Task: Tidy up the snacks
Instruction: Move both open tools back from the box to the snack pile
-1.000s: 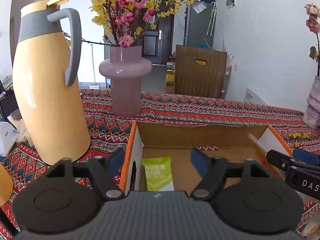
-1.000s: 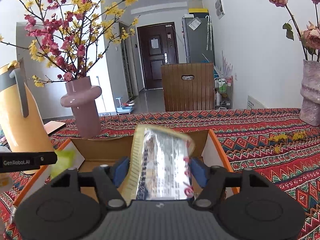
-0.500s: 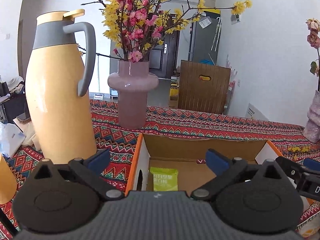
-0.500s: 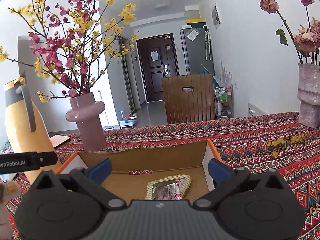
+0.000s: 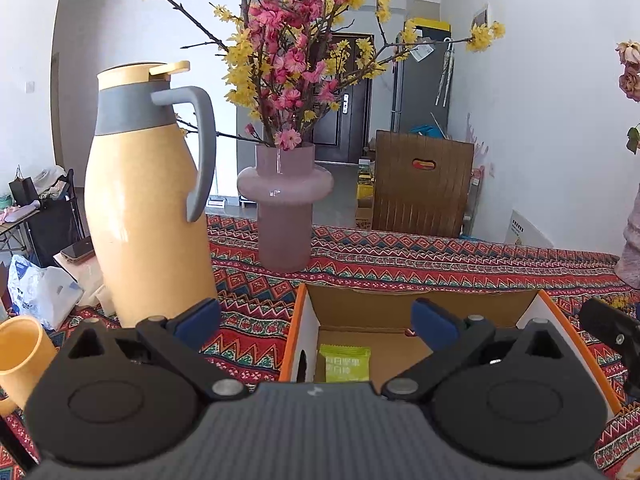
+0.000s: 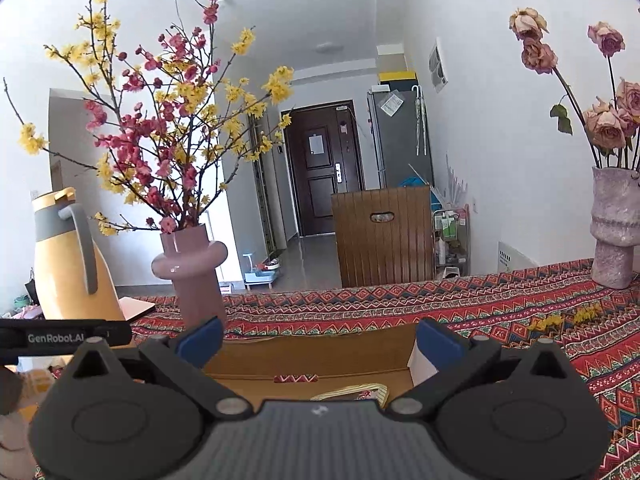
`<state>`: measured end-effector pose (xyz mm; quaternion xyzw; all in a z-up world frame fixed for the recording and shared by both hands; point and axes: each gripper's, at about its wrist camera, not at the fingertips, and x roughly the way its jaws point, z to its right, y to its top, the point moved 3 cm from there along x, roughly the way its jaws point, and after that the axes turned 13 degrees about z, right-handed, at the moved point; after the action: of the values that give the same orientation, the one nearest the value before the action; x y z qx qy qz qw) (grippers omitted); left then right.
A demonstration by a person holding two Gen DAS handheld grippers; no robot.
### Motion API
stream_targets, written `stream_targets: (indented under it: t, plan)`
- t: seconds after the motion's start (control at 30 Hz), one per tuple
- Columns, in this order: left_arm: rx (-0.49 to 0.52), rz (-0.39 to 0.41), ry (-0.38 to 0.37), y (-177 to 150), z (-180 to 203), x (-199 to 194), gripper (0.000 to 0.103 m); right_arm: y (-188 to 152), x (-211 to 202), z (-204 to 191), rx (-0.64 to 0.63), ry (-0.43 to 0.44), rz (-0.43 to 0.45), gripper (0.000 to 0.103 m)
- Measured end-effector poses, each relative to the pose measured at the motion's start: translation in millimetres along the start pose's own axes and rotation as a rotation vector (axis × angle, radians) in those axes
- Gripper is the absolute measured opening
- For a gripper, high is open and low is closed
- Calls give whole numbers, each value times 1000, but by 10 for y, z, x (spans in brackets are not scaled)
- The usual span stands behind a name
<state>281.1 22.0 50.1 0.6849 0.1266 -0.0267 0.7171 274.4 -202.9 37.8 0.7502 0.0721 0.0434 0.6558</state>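
My left gripper: jaws spread wide, empty. My right gripper: jaws just opened, empty. Open orange-edged cardboard box at 12 o'clock holds flat green snack packet and striped foil snack pouch.

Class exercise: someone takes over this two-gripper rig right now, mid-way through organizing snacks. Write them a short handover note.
Left gripper: jaws wide open, empty, above the cardboard box.
Right gripper: jaws wide open, empty, over the same box.
Both have just been opening, nothing between the jaws now.
Done: green snack packet lies flat on the box floor by its left wall; striped snack packet lies in the box too.
Left: no further loose snacks can be clearly made out; check the table near you.
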Motion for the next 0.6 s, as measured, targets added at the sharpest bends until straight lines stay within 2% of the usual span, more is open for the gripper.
stream_targets:
  t: [0.3, 0.6]
  plan:
    - [10, -2, 9, -44, -158, -390, 103, 86, -466, -81, -14, 31, 9, 103]
    - [3, -20, 10, -198, -291, -734, 103, -73, -888, -112, -23, 27, -14, 103]
